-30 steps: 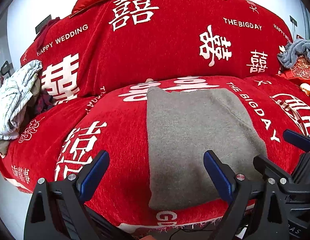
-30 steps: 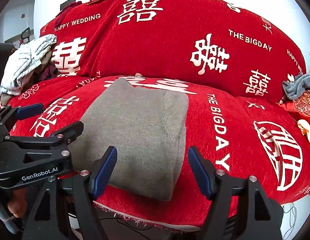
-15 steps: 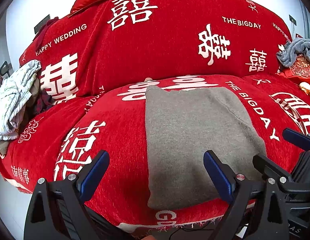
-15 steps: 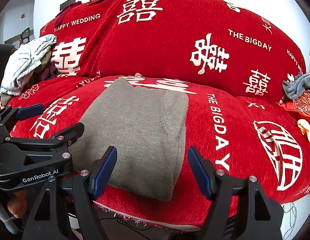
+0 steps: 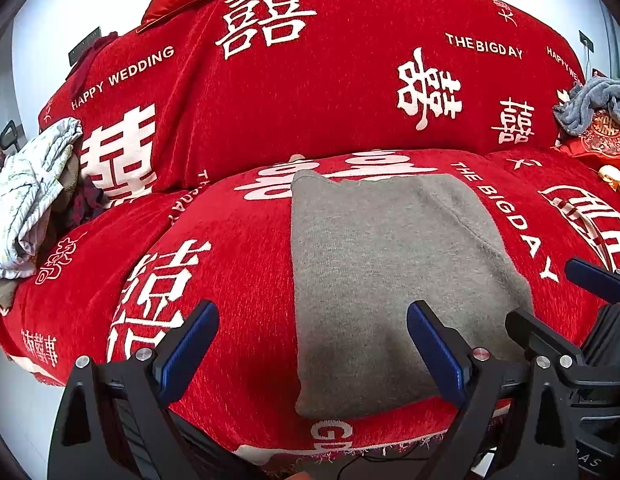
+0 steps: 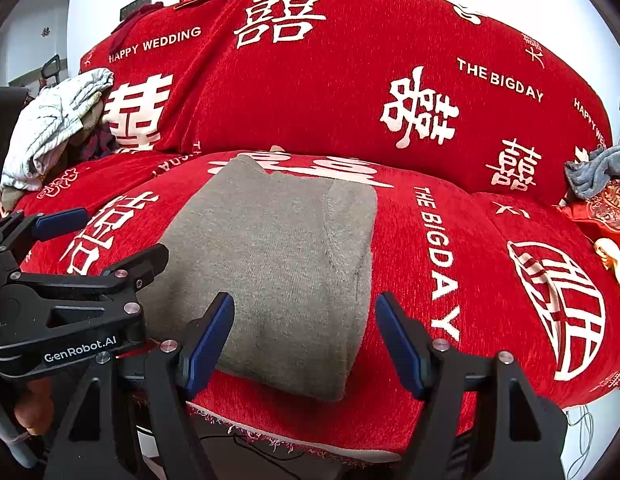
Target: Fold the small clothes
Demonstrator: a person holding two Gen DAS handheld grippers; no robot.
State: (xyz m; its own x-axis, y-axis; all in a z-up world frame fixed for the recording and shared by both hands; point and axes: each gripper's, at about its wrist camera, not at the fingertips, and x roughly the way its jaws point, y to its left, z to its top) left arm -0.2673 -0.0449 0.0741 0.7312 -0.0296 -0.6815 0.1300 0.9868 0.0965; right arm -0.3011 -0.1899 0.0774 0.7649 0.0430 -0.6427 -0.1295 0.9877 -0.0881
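garment: grey knit [image 5: 390, 280] lay flat, long axis running away from both grippers
left gripper [image 5: 312, 344]: wide open, empty, straddled near-left corner
right gripper [image 6: 306, 336]: wide open, empty, over near-right corner
nearer: about equal

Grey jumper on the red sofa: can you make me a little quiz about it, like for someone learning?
1. True or false: the jumper lies folded flat on the sofa seat.
2. Which gripper is holding the jumper? A) left gripper B) right gripper C) neither
3. Fill in: the crumpled white cloth lies at the sofa's ____ end.

Key: 1 true; 2 C, both are open and hold nothing; 3 left.
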